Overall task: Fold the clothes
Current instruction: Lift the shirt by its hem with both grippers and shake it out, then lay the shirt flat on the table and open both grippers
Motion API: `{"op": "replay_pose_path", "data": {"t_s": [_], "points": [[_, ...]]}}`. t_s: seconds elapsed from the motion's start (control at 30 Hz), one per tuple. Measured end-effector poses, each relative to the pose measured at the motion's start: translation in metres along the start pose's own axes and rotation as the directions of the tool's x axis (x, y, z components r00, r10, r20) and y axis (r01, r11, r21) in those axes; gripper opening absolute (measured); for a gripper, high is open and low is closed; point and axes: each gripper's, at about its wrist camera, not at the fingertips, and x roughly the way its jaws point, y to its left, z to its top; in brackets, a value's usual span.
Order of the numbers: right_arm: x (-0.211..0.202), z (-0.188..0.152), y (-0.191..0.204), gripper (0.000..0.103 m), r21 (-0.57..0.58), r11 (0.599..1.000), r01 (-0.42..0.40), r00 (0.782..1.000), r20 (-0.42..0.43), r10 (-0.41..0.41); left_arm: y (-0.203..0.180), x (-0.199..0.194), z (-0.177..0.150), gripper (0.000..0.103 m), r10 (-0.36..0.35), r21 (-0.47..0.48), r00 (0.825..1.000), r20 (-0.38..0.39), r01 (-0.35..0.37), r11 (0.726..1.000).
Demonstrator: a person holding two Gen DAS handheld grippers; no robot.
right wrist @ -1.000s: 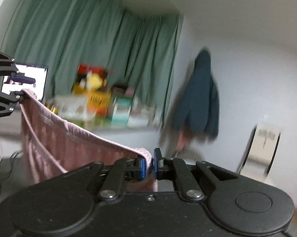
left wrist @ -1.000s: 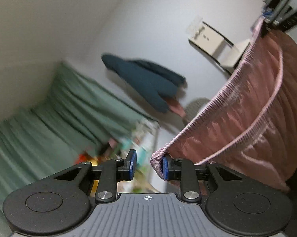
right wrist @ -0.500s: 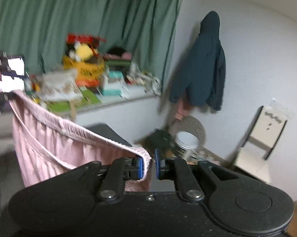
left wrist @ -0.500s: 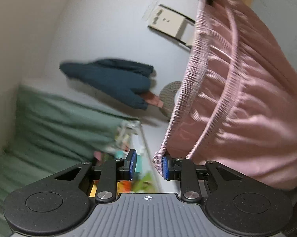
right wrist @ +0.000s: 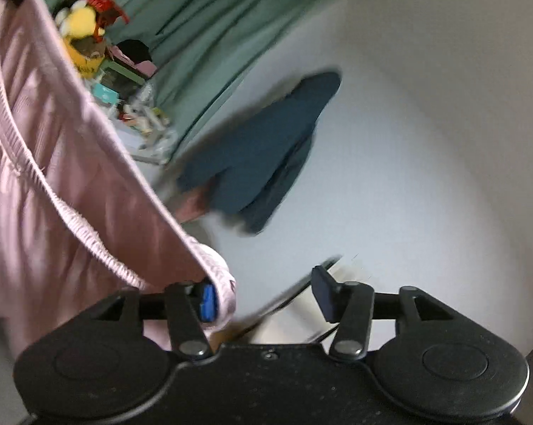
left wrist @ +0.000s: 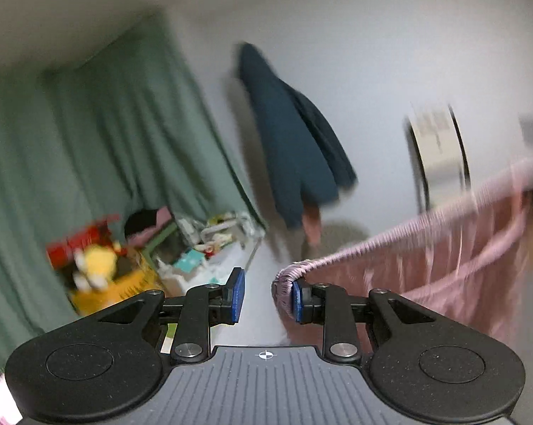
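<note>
Left gripper has its jaws spread apart, with the pink garment's elastic waistband hooked over the right finger only, not pinched. Right gripper is wide open too, the waistband looped over its left finger. So the garment hangs stretched between them, up in the air. Behind: green curtain, dark jacket on the wall, cluttered shelf, all blurry.

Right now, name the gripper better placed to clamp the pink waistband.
Left, probably. Both are open with the waistband hooked over one finger, but the left gripper has the narrower jaws, so it needs less closing than the right gripper.
</note>
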Motion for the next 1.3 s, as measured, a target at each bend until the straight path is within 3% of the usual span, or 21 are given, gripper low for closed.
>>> {"op": "replay_pose_path", "data": {"t_s": [0.1, 0.23, 0.33, 0.43, 0.5, 0.63, 0.7, 0.8, 0.9, 1.0, 1.07, 1.2, 1.3], "points": [[0.003, -0.013, 0.014, 0.059, -0.023, 0.999, -0.046, 0.996, -0.077, 0.044, 0.017, -0.014, -0.034, 0.027, -0.035, -0.096, 0.999, -0.009, 0.034, 0.995], [-0.02, -0.024, 0.041, 0.059, -0.199, 0.978, -0.056, 0.992, -0.12, 0.032, 0.008, -0.035, -0.063, 0.027, -0.022, -0.031, 1.0, 0.005, 0.023, 0.999], [-0.037, -0.018, 0.044, 0.063, -0.281, 0.959, -0.032, 0.992, -0.125, -0.003, 0.012, -0.042, -0.065, 0.027, -0.067, -0.087, 0.998, -0.018, 0.065, 0.994], [-0.051, -0.006, 0.029, 0.076, -0.275, 0.961, -0.008, 0.995, -0.099, -0.02, 0.021, -0.04, -0.059, 0.027, -0.075, -0.15, 0.997, -0.018, 0.072, 0.986], [-0.052, 0.001, 0.02, 0.077, -0.242, 0.97, -0.026, 0.995, -0.103, 0.001, 0.032, -0.036, -0.063, 0.027, -0.094, -0.216, 0.995, -0.037, 0.084, 0.973], [-0.032, 0.002, 0.015, 0.077, -0.18, 0.978, -0.108, 0.985, -0.15, 0.081, 0.05, 0.004, -0.089, 0.028, -0.118, -0.315, 0.987, -0.105, 0.08, 0.946], [-0.005, -0.003, 0.03, 0.077, -0.216, 0.969, -0.118, 0.982, -0.172, 0.081, 0.056, 0.032, -0.109, 0.028, -0.132, -0.359, 0.98, -0.147, 0.072, 0.931], [0.041, -0.011, 0.063, 0.077, -0.275, 0.955, -0.115, 0.979, -0.195, 0.062, 0.054, 0.074, -0.133, 0.028, -0.12, -0.355, 0.973, -0.198, 0.043, 0.934], [0.08, -0.011, 0.092, 0.078, -0.37, 0.927, -0.057, 0.984, -0.176, -0.01, 0.049, 0.11, -0.148, 0.028, -0.106, -0.36, 0.965, -0.24, 0.013, 0.933], [0.095, 0.006, 0.097, 0.081, -0.457, 0.886, 0.08, 0.989, -0.072, -0.126, 0.049, 0.131, -0.138, 0.028, -0.088, -0.352, 0.968, -0.237, -0.001, 0.936], [0.094, 0.021, 0.093, 0.087, -0.482, 0.856, 0.184, 0.979, 0.016, -0.201, 0.054, 0.129, -0.119, 0.028, -0.055, -0.322, 0.98, -0.192, -0.01, 0.947], [0.066, 0.032, 0.079, 0.091, -0.447, 0.851, 0.275, 0.961, 0.103, -0.257, 0.059, 0.099, -0.088, 0.028, 0.003, -0.263, 0.997, -0.074, -0.023, 0.965], [0.047, 0.037, 0.071, 0.091, -0.42, 0.845, 0.33, 0.944, 0.156, -0.291, 0.061, 0.083, -0.096, 0.028, -0.028, -0.25, 0.995, -0.093, 0.004, 0.968]]}}
